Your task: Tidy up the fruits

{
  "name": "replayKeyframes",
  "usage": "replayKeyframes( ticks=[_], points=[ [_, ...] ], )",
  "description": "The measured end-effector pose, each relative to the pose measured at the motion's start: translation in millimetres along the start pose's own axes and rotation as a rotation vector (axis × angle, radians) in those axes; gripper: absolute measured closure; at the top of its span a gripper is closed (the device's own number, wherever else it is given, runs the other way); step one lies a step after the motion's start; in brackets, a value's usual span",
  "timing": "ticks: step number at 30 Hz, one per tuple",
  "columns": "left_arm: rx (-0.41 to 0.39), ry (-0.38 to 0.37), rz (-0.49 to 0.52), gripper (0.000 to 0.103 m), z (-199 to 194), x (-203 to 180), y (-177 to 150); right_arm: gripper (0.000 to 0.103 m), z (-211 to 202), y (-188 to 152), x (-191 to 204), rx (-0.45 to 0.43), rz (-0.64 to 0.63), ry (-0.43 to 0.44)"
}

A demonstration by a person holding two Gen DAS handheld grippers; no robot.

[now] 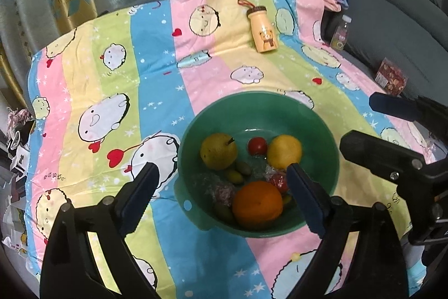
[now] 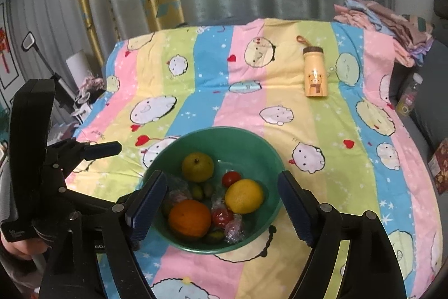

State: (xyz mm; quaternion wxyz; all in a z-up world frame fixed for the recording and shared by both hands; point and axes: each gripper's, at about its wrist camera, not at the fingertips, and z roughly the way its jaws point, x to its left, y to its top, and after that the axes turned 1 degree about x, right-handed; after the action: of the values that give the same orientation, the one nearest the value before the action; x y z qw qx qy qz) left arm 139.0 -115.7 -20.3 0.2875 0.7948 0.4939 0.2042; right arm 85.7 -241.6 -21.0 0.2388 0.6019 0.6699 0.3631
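Over a green bowl (image 2: 215, 139) on the striped cartoon bedsheet (image 2: 322, 187), we hold the left gripper (image 1: 221, 187) and right gripper (image 2: 221, 203) released, empty. Inside lie an orange (image 2: 189, 219), lemon (image 2: 244, 196), pear (image 2: 197, 166) and cherry tomato (image 2: 231, 178): firm, rounded, likely to roll, best pinched across the middle. Crinkly wrapped sweets (image 2: 234, 227) crowd them; a bear-print bottle (image 2: 315, 74) lies far right.

Bowl (image 2: 252, 142), frame centre: smooth green plastic, slight sheen. Cloth (image 2: 196, 91) beneath: matt printed fabric, lightly creased. Bottle (image 2: 315, 74), upper right: glossy yellow finish. Orange (image 2: 189, 218): dimpled matt skin. Sweet wrappers (image 2: 233, 229): crinkled clear film.
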Motion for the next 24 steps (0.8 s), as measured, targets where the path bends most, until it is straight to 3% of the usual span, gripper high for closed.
replayKeyframes(
  ticks=[14, 21, 24],
  points=[
    [-0.091, 0.024, -0.017, 0.001, -50, -4, -3, 0.020, -42, -5, 11, -0.056, -0.025, -0.003],
    [-0.120, 0.038, -0.062, 0.001, -71, -1, -4, 0.013, -63, -8, 16, -0.094, -0.033, -0.024],
    [-0.141, 0.080, -0.052, 0.001, -82, -5, -2, 0.011, -69, -9, 17, -0.100, -0.035, -0.027]
  ],
)
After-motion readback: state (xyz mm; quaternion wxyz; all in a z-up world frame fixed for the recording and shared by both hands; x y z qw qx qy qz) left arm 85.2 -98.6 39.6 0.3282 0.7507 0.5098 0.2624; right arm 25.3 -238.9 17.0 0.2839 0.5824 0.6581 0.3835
